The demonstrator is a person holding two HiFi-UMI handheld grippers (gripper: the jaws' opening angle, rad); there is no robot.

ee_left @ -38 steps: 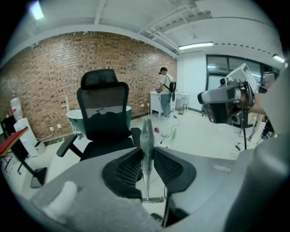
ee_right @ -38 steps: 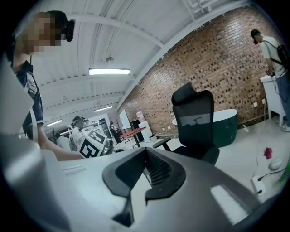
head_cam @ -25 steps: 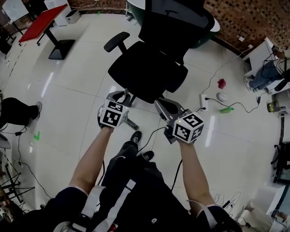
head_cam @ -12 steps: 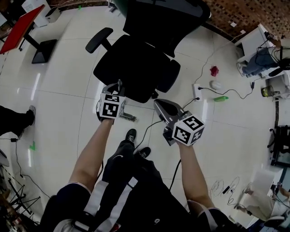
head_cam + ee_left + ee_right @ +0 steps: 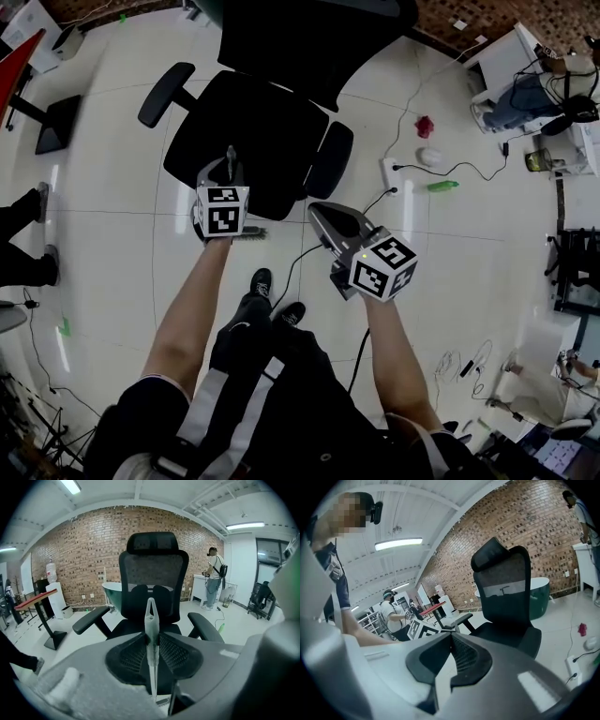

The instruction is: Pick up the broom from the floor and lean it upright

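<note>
My left gripper (image 5: pixel 228 171) is shut on the broom's thin pale handle (image 5: pixel 151 620), which stands upright between the pads (image 5: pixel 136 651). The handle's looped tip (image 5: pixel 231 153) pokes out above the jaws, in front of the black office chair's seat (image 5: pixel 253 131). Below the gripper, dark bristles of the broom's head (image 5: pixel 253 231) show near the floor. In its own view the left gripper (image 5: pixel 152 639) faces the chair (image 5: pixel 152 569) head-on. My right gripper (image 5: pixel 321 212) hangs to the right of the broom and apart from it. It (image 5: pixel 451 637) is shut, with nothing between its jaws.
The chair's armrests (image 5: pixel 161 92) spread to both sides. A white power strip (image 5: pixel 391 173), cables, a red thing (image 5: pixel 425 127) and a green bottle (image 5: pixel 443 186) lie on the floor at right. Someone's legs (image 5: pixel 23 216) are at left. My own feet (image 5: pixel 272 295) are below the grippers.
Both grippers have moved closer to the chair. The left one has carried the broom handle along and now holds it straighter, with the tip over the seat's front edge.
</note>
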